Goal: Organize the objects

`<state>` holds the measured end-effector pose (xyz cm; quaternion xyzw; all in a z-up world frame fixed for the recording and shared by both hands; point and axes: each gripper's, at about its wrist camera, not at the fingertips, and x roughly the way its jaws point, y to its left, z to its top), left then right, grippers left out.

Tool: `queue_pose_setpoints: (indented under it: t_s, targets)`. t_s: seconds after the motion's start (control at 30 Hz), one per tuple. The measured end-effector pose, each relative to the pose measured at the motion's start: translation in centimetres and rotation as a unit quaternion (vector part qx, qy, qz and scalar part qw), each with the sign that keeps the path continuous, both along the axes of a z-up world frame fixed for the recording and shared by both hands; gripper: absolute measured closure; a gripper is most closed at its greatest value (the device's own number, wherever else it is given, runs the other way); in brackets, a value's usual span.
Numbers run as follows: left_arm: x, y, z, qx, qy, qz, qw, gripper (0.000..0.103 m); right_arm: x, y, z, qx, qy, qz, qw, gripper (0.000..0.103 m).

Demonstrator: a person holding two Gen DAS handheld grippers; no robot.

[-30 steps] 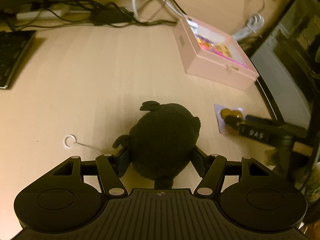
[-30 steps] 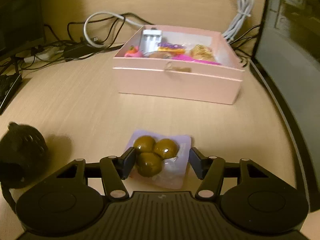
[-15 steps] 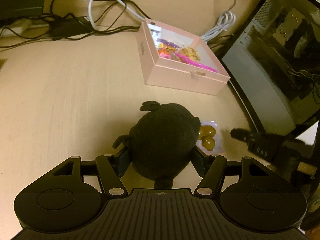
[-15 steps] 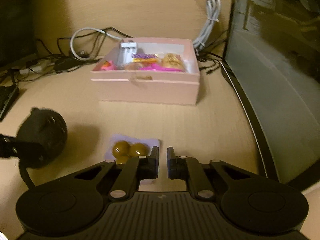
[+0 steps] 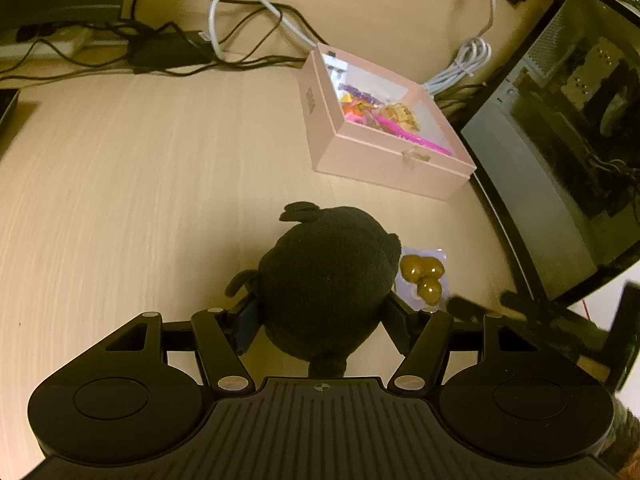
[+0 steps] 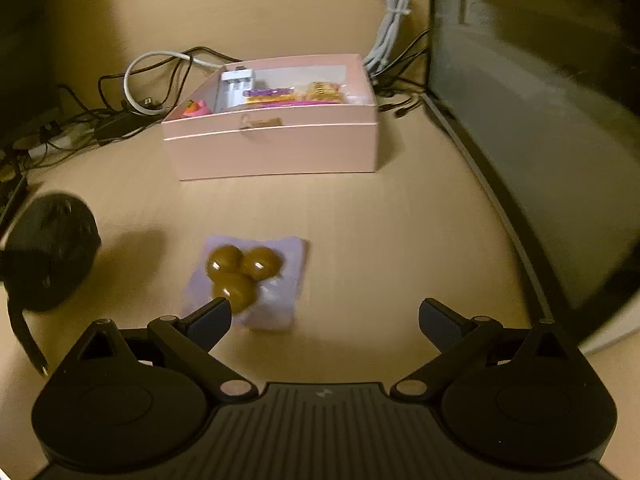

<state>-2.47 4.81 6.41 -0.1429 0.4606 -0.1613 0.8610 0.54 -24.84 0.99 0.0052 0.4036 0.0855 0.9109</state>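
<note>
The pale wooden bench [image 6: 360,232] carries everything. At 3 o'clock on it stands a dark computer case [image 6: 540,120] with a glass side. At 12 o'clock, in the right wrist view, sits the open pink box [image 6: 272,148], its front wall with a small clasp. Inside the box lie a white block-shaped item [image 6: 236,88] at its 10 o'clock corner, a small red and pink toy [image 6: 194,109] at 9 o'clock, a purple and pink bundle [image 6: 272,94] in the middle, and a crinkled golden packet [image 6: 322,90] towards 2 o'clock. Behind the box, grey and black cables [image 6: 160,80] are tangled. The left gripper [image 5: 324,320] holds the round black plush toy [image 5: 328,280]; its fingers [image 5: 246,322] are about half apart and press on both sides of the toy. The right gripper [image 6: 324,318] has just been opening and its fingers now stand wide, with nothing between them. The lilac packet with three brown balls [image 6: 244,272] lies on the bench at 11 o'clock from this gripper, and the left finger overlaps its near edge.
</note>
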Motion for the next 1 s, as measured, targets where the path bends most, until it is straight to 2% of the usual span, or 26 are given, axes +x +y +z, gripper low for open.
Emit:
queue_pose_setpoints:
  t_s: [0.17,0.23,0.3,0.37,0.57,0.73,0.8,0.9,1.0]
  targets:
    - [-0.5,-0.1,0.4,0.024,-0.005,0.008,0.9997,0.034,2.3,2.5,-1.2,0.012,0.025,0.031,0.999,0.0]
    - [-0.6,0.1,0.6,0.028,-0.009,0.012,0.9995,0.034,2.5,3.5,-1.4,0.004,0.018,0.036,0.999,0.0]
    - [-0.7,0.2,0.9,0.032,-0.012,0.015,0.9993,0.034,2.7,4.5,-1.4,0.001,0.016,0.048,0.999,0.005]
    - [-0.9,0.3,1.0,0.034,-0.016,0.017,0.9992,0.034,2.6,5.5,-1.3,-0.019,0.007,0.058,0.998,0.024]
    - [-1.0,0.5,0.9,0.032,-0.013,0.015,0.9993,0.034,2.0,6.9,-0.6,-0.029,0.006,0.091,0.995,0.026]
    - [-0.5,0.1,0.5,0.025,-0.007,0.004,0.9996,0.034,0.4,5.6,1.9,-0.016,-0.014,0.093,0.995,0.026]
    - [0.1,-0.1,1.1,0.003,-0.017,-0.002,0.9998,0.034,-0.3,4.6,3.2,-0.012,-0.027,0.086,0.996,0.026]
    - [2.7,-0.4,3.8,-0.029,-0.059,0.001,0.9979,0.034,-1.1,2.9,5.0,-0.005,-0.048,0.069,0.996,0.026]
    - [6.9,-2.2,6.8,-0.027,-0.1,-0.012,0.9946,0.034,-1.3,1.5,6.1,0.004,-0.06,0.053,0.997,0.026]
